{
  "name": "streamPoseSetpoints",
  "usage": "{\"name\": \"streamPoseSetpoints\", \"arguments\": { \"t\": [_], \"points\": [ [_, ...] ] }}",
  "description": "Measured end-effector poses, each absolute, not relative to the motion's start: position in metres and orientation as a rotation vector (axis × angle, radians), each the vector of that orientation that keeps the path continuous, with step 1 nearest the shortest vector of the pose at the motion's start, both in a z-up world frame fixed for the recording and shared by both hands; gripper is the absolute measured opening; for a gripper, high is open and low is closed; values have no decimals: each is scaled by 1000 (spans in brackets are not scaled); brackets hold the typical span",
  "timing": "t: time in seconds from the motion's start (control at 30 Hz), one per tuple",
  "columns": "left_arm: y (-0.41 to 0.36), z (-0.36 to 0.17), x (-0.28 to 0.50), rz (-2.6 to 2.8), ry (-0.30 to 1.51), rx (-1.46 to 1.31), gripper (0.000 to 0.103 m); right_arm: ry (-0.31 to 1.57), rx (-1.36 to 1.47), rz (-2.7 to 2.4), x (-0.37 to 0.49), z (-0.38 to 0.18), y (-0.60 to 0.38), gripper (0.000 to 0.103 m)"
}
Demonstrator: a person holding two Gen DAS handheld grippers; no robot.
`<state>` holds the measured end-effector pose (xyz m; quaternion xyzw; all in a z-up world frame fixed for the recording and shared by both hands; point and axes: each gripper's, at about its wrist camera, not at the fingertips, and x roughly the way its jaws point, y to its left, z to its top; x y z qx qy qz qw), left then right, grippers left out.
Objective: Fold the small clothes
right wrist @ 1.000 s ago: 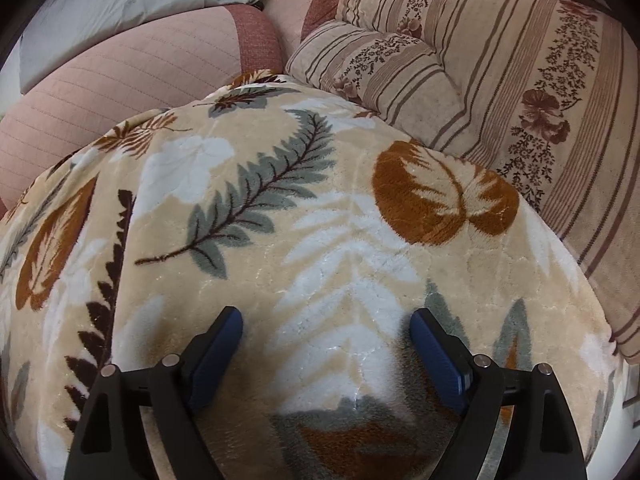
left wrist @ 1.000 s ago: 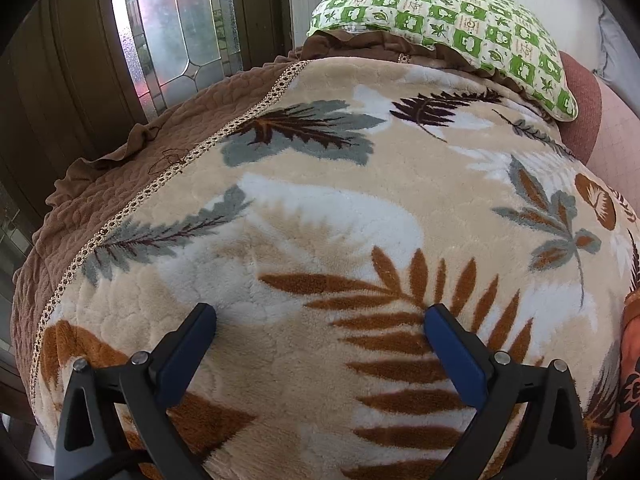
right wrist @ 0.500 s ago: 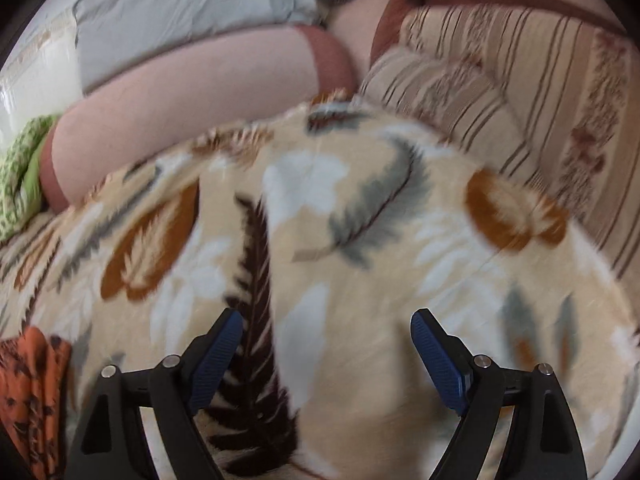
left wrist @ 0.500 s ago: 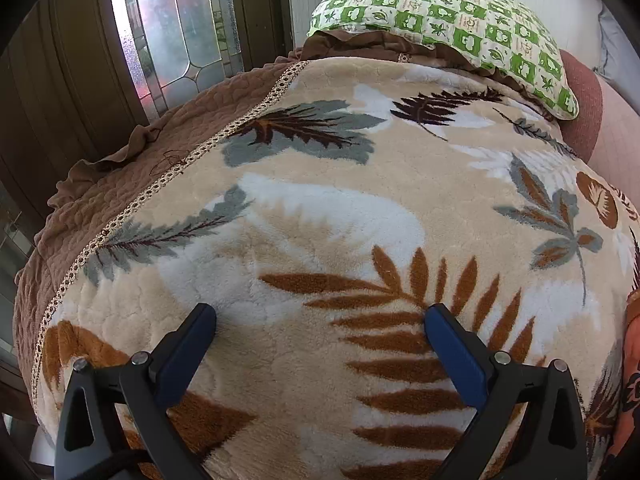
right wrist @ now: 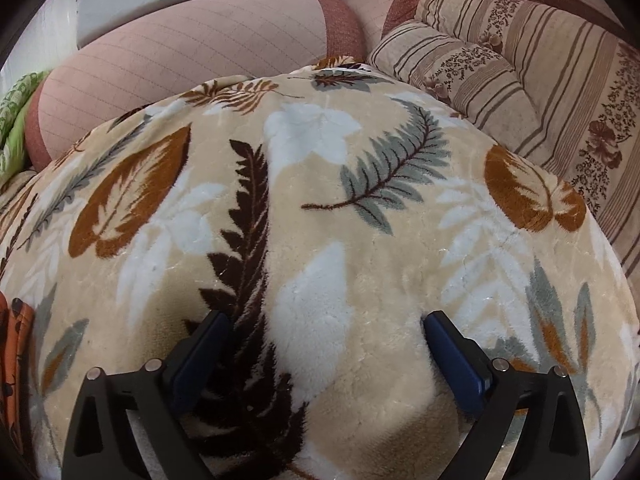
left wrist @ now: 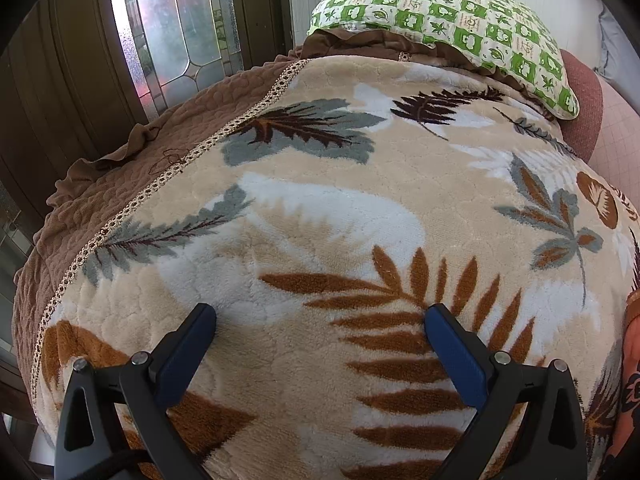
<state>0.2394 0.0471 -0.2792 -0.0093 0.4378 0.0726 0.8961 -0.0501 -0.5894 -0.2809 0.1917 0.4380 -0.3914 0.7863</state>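
Plush leaf-print blanket (left wrist: 320, 208) covers the bed. Both the left gripper (left wrist: 320, 332) and right gripper (right wrist: 326, 340) hover wide open, empty. An orange patterned garment (left wrist: 630, 380) peeks at the left view's right edge; probably light, limp cloth, best pinched by a hem corner.

No text, label, brand or number can be read on anything in either view.

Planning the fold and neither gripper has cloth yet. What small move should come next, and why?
Probably swing the right gripper toward its left: both it and the left gripper are open over bare leaf-print blanket, and the orange patterned garment shows only at the view's edge.
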Motion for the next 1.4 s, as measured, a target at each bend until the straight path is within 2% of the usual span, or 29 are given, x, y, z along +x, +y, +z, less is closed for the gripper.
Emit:
{"name": "streamPoseSetpoints", "arguments": {
  "t": [1.4],
  "points": [
    [47,-280,240,150,910,-21,103,939,413,-844,-50,-283,-589,102]
  ]
}}
